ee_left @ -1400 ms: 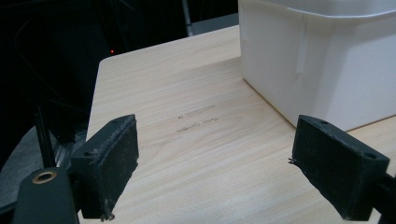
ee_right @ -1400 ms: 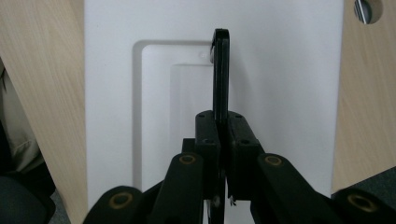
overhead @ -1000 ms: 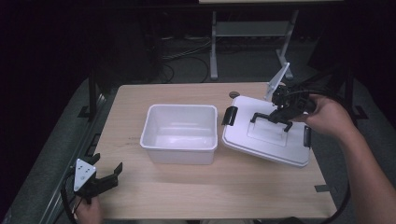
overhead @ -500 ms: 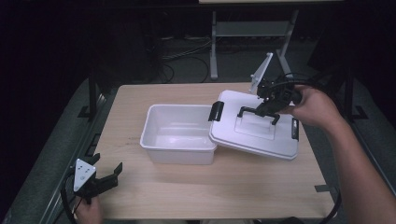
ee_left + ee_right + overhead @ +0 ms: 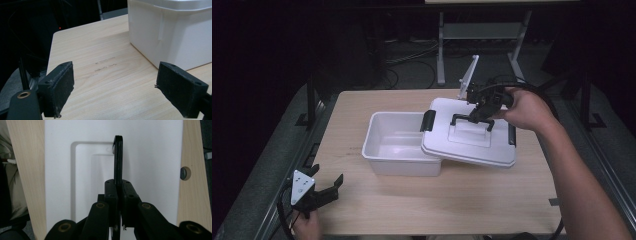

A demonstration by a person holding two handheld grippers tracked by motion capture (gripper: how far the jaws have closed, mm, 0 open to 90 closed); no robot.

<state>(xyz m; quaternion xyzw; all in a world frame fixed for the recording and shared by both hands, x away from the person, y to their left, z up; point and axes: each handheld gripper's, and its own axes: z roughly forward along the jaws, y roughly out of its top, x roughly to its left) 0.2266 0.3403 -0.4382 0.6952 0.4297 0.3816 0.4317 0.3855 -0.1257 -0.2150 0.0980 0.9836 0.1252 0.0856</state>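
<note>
White plastic lid [image 5: 472,142], hung by its black handle [image 5: 472,120] in the clamped right gripper [image 5: 479,114], partly overlapped the storage bin [image 5: 399,145]; tilted, it risked catching the rim. Left gripper [image 5: 319,192] rested open.

Dim room, dark background beyond the table [image 5: 492,200], light falls from above onto the tabletop only. White lid [image 5: 472,145] and bin [image 5: 397,165] read brightest, no hard glare. Soft shadow under the lid's raised edge. High view slightly soft and grainy. In the left gripper view, near pads [image 5: 58,87] mildly blurred; the right gripper view is sharp, evenly lit.
</note>
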